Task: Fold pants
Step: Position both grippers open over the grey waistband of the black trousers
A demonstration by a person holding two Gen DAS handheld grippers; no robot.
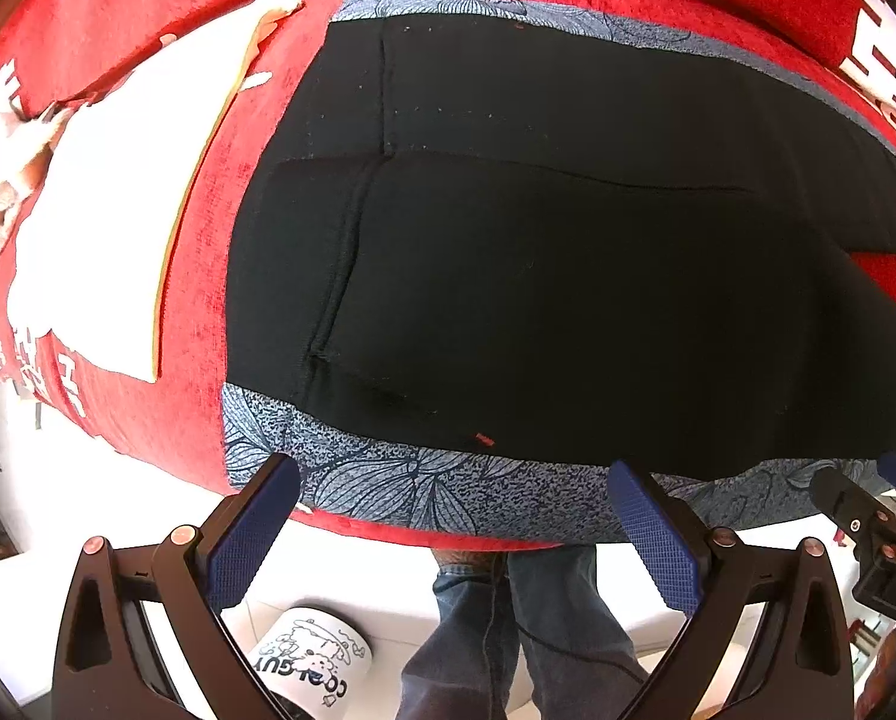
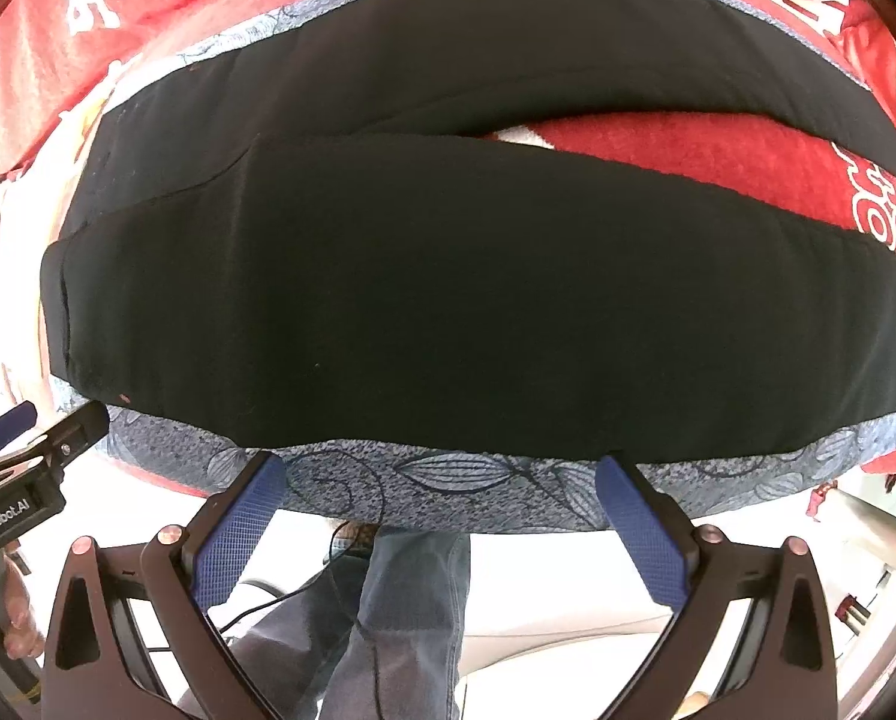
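Black pants (image 1: 568,276) lie spread flat on a blue-grey leaf-patterned cloth (image 1: 424,492) over a red table cover; the waistband end with its seams shows at the left in the left wrist view. In the right wrist view the pants (image 2: 448,300) fill the middle, and the two legs part at the right with red cover between them. My left gripper (image 1: 454,480) is open, fingertips just short of the pants' near edge. My right gripper (image 2: 442,471) is open too, hovering at the near hem. Nothing is held.
A red cover (image 1: 196,276) with white characters drapes the table. A white folded cloth (image 1: 118,210) lies left of the pants. Below the table edge stand a person's jeans-clad legs (image 1: 508,630) and a white printed mug (image 1: 310,660). The other gripper (image 2: 22,480) shows at the left edge.
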